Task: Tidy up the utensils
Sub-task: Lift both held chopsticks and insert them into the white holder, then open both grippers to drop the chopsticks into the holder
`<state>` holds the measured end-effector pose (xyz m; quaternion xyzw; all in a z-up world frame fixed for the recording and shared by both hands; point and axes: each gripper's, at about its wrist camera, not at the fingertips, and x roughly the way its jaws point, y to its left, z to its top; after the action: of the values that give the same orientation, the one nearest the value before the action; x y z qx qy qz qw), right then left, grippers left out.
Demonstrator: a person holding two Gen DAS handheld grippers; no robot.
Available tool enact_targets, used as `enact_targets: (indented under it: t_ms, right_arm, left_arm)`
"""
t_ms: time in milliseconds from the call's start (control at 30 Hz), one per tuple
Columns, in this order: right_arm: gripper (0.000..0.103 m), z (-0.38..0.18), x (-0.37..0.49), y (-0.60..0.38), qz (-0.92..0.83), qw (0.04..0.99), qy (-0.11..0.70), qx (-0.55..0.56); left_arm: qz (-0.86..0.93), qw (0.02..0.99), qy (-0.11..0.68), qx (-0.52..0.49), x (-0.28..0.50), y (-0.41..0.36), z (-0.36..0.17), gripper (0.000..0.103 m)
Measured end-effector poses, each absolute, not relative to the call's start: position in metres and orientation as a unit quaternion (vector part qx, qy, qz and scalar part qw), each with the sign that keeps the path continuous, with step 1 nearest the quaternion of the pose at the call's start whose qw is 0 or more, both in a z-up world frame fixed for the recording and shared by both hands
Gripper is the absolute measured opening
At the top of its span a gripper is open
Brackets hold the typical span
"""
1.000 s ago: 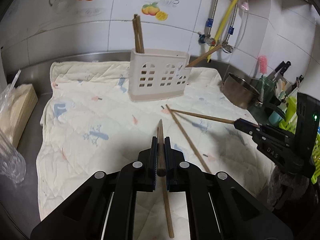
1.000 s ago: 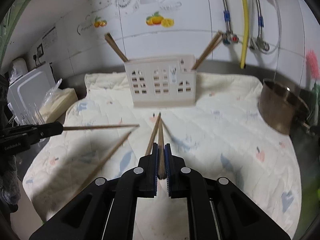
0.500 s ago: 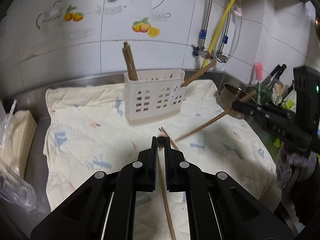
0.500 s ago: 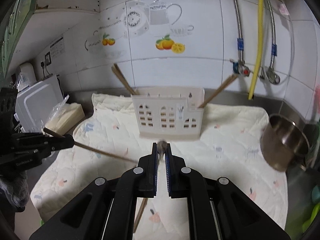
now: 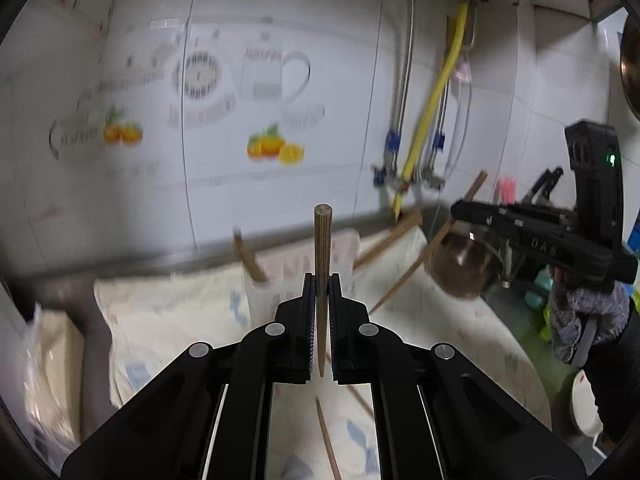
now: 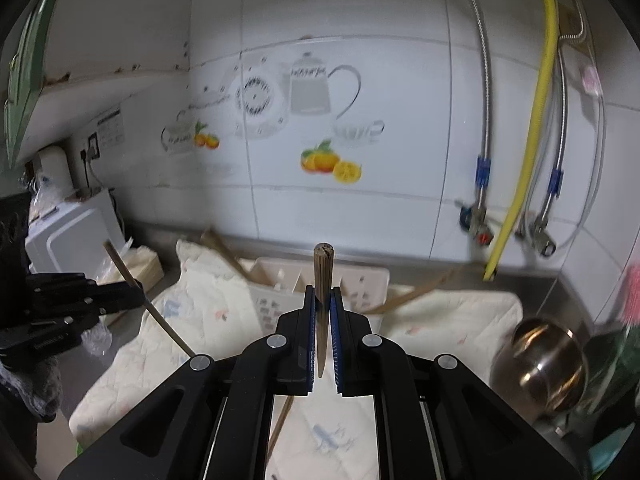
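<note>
I am clamping a chopstick (image 5: 322, 264) upright in my left gripper (image 5: 320, 292) and another (image 6: 322, 280) in my right gripper (image 6: 322, 300), above the holder (image 6: 360, 280).

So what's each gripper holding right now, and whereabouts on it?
Each holds one chopstick. The left gripper and right gripper both clamp around the middle of their chopstick, thick end up.
</note>
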<state>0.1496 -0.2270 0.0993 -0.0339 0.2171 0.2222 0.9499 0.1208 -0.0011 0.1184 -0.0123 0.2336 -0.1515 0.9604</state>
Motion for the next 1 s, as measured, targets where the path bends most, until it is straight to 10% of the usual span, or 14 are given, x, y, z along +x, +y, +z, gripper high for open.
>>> enact_targets:
  t_ms: [333,1000]
  right_arm:
    - [0.007,0.143,0.187,-0.238,0.207,0.959,0.194,-0.012]
    - [0.007,0.105,0.252,-0.230,0.191,0.952,0.239,-0.006]
  left_arm:
    - [-0.092,0.981,0.172,0.012,0.177,-0.002,0.173,0.005]
    - [-0.078,0.962,0.259,-0.043,0.249,0.019,0.100,0.005]
